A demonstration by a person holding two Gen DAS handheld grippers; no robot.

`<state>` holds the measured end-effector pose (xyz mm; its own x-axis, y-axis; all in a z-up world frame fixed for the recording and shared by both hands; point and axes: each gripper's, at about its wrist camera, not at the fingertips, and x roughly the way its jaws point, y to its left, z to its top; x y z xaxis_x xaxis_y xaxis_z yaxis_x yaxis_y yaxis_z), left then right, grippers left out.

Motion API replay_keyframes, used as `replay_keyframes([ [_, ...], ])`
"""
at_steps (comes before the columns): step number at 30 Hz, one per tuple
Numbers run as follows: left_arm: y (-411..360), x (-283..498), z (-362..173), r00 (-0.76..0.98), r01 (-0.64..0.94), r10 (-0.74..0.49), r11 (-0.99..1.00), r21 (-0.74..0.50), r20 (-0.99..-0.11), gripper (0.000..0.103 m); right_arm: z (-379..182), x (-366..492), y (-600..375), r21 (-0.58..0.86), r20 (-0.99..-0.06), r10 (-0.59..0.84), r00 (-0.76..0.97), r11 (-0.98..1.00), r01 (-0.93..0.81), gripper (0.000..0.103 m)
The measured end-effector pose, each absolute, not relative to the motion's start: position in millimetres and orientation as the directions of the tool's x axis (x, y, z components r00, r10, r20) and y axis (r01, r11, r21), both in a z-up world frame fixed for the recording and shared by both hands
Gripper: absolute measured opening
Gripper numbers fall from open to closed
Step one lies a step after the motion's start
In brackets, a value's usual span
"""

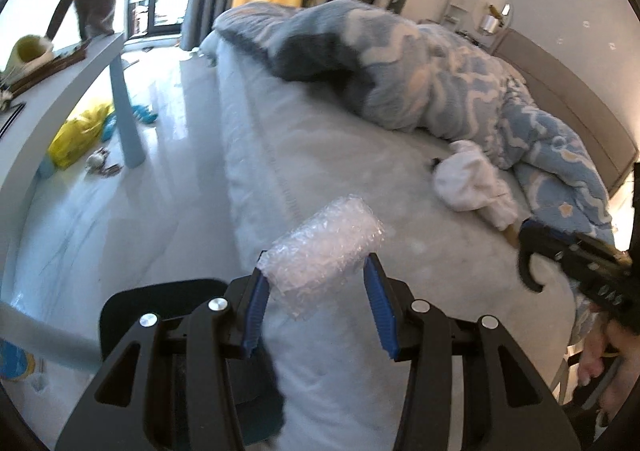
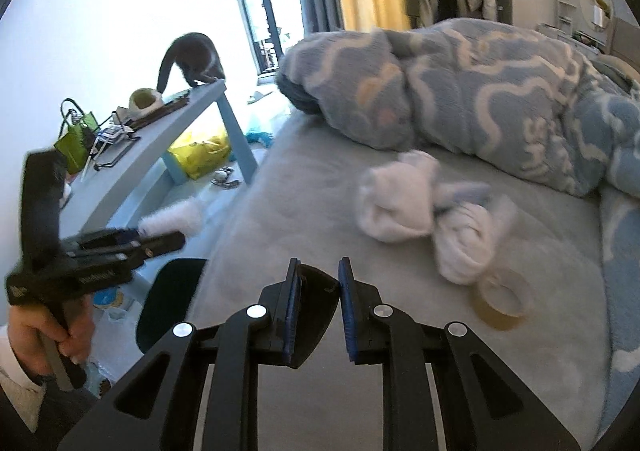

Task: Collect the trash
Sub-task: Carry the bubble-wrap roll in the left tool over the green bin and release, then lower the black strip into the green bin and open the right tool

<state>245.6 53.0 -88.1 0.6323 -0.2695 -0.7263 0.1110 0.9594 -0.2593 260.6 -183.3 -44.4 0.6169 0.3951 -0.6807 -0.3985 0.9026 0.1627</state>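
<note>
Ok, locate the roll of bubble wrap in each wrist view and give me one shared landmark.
Left wrist: bubble wrap sits lower centre, between the left gripper fingers.
Right wrist: it shows at left, sticking out of the left gripper, above the floor.
Shared landmark: the grey cat on the blue table's far end.

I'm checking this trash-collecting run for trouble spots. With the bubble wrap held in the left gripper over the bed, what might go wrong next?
The bubble wrap sits only between the tips of the left gripper, so the soft roll might slip out onto the bed. The right gripper is empty near the tape roll and the white cloth bundle; it might snag the cloth. The cat on the table might jump in.
</note>
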Motion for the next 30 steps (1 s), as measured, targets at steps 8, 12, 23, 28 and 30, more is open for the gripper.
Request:
replay_keyframes([
  [8, 99, 238, -114, 0.588, 0.04, -0.221, 0.969, -0.245, -0.778, 0.049, -33, 263, -126, 0.178, -0.664, 0.456, 0.593, 0.866, -0.467, 0.019],
  [12, 123, 233, -130, 0.545, 0.004, -0.19, 0.975, -0.224, -0.817, 0.049, -32, 264, -93, 0.186, -0.663, 0.487, 0.568, 0.843, -0.505, 0.019],
  [23, 184, 218, -177, 0.389, -0.106, -0.174, 0.967, -0.232, -0.905, 0.05, -51, 259, -1, 0.198, -0.701, 0.54, 0.465, 0.774, -0.601, 0.019],
  [28, 198, 212, -191, 0.337, -0.129, -0.182, 0.963, -0.237, -0.924, 0.052, -63, 260, 23, 0.211, -0.723, 0.544, 0.426, 0.761, -0.614, 0.019],
  [30, 201, 209, -195, 0.314, -0.128, -0.18, 0.965, -0.229, -0.932, 0.054, -70, 262, 32, 0.221, -0.733, 0.544, 0.408, 0.758, -0.614, 0.019],
])
